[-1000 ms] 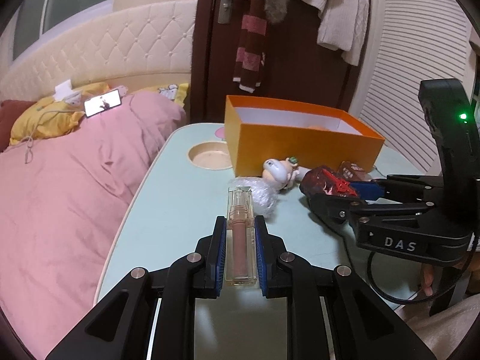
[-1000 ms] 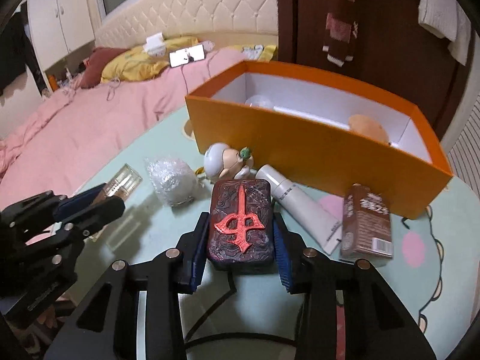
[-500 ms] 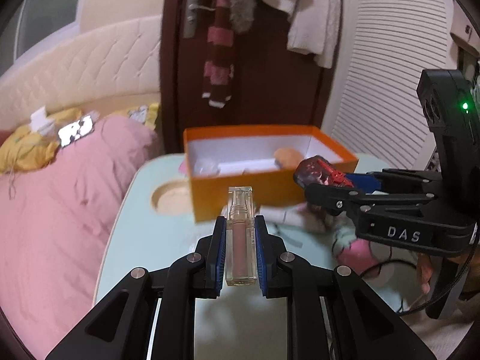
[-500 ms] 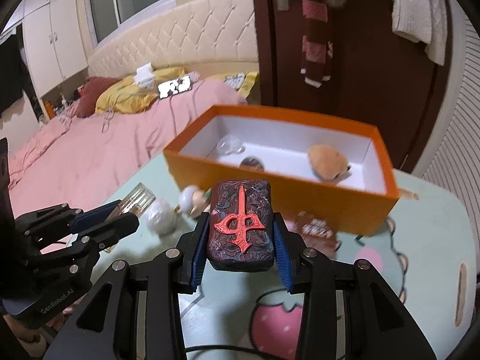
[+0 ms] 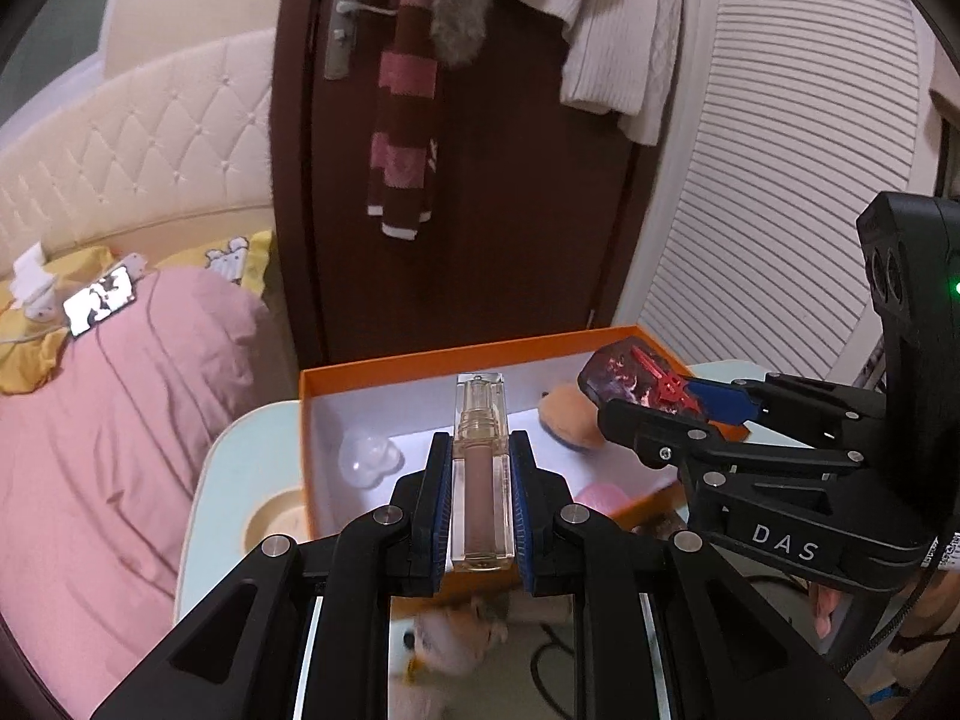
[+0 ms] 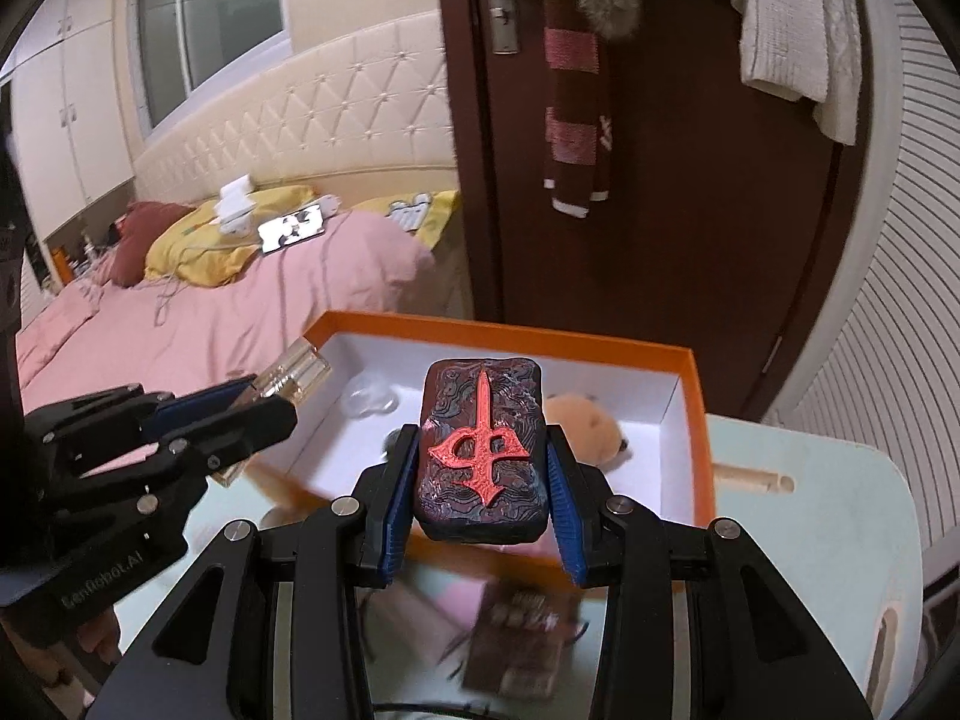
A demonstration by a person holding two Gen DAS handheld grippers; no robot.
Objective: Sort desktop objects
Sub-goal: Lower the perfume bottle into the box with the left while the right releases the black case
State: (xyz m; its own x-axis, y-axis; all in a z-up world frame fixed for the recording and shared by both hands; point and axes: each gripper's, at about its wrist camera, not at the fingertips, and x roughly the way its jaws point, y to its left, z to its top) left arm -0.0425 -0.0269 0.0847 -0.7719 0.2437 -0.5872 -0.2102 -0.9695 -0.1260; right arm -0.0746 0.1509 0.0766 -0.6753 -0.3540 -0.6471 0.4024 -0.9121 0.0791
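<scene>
My left gripper (image 5: pixel 480 468) is shut on a clear lip gloss tube (image 5: pixel 480 468) with pink fill and holds it in the air over the near wall of the orange box (image 5: pixel 420 360). My right gripper (image 6: pixel 480 456) is shut on a dark case with a red sword emblem (image 6: pixel 483 450) and holds it above the same box (image 6: pixel 690 420). The right gripper also shows in the left wrist view (image 5: pixel 654 402), at the box's right end. The left gripper shows in the right wrist view (image 6: pixel 264 402), at the box's left end.
Inside the box lie a tan plush toy (image 6: pixel 588 426) and a clear plastic piece (image 5: pixel 366 459). On the pale green table (image 6: pixel 840 510) below lie a brown packet (image 6: pixel 516 642) and a small figurine (image 5: pixel 456 642). A pink bed (image 5: pixel 120 420) is left, a door (image 5: pixel 510 210) behind.
Both grippers have risen from the table and moved forward over the orange box, each still holding its object. The table items now sit low in both views.
</scene>
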